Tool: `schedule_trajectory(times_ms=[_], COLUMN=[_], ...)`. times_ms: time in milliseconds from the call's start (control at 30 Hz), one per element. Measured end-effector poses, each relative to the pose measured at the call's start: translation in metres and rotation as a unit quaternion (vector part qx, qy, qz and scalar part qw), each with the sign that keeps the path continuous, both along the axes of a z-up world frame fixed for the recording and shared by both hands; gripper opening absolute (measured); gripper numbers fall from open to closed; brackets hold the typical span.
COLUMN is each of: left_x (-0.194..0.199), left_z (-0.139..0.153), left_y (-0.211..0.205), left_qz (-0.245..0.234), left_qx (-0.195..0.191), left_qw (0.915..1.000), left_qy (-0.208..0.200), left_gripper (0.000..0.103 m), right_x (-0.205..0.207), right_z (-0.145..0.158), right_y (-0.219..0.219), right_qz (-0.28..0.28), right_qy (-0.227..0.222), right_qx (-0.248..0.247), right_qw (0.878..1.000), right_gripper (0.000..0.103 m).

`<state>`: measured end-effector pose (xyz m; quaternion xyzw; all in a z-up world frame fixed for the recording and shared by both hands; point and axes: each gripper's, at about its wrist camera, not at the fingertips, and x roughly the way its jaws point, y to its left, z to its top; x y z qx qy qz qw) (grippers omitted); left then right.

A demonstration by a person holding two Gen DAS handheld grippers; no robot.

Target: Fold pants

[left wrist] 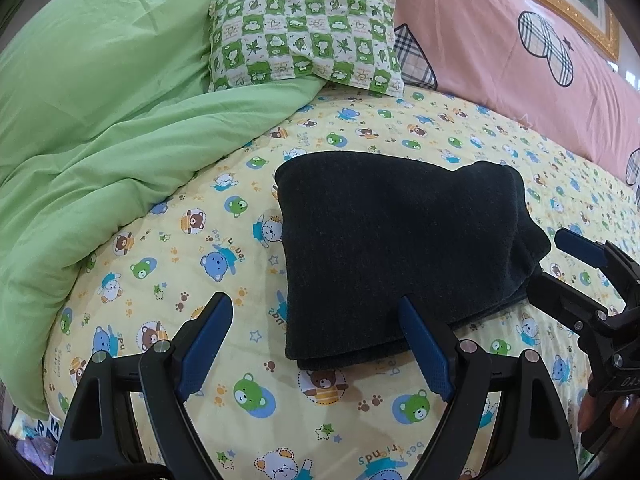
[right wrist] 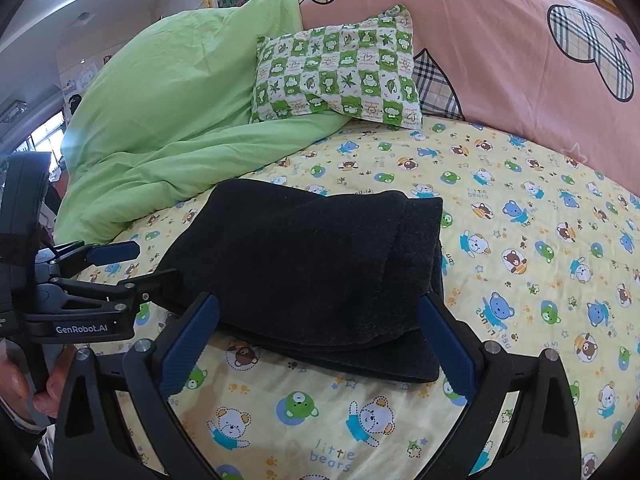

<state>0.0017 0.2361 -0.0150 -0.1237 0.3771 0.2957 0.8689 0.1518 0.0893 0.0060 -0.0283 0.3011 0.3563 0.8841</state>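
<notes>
The dark charcoal pants (left wrist: pixel 400 248) lie folded into a thick rectangular stack on the yellow bear-print bed sheet (left wrist: pixel 192 248). They also show in the right wrist view (right wrist: pixel 312 272). My left gripper (left wrist: pixel 316 344) is open and empty, just in front of the stack's near edge. My right gripper (right wrist: pixel 316 344) is open and empty at the stack's near edge. The right gripper also shows in the left wrist view (left wrist: pixel 560 268), beside the stack's right side. The left gripper shows in the right wrist view (right wrist: pixel 144 264), its jaws spread at the stack's left edge.
A green duvet (left wrist: pixel 100 120) is bunched at the left. A green-and-white checked pillow (left wrist: pixel 304 36) lies at the back, against a pink cover (left wrist: pixel 520 60) with plaid shapes. A gold picture frame (left wrist: pixel 576 4) hangs behind.
</notes>
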Motion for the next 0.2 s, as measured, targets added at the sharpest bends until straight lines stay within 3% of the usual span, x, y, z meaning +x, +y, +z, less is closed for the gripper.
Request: schedule_trajectory(times_ms=[200], left_x=[-0.0001], left_z=[0.0004], left_y=[-0.0013], left_qz=[-0.003], left_qx=[-0.007], left_qw=[1.0], left_qy=[0.0], left_gripper=[0.086], right_x=[0.0], right_z=[0.0004], right_y=[-0.0017], right_qz=[-0.003], right_qy=[0.004], right_qx=[0.009], right_qw=[1.0], right_gripper=[0.099])
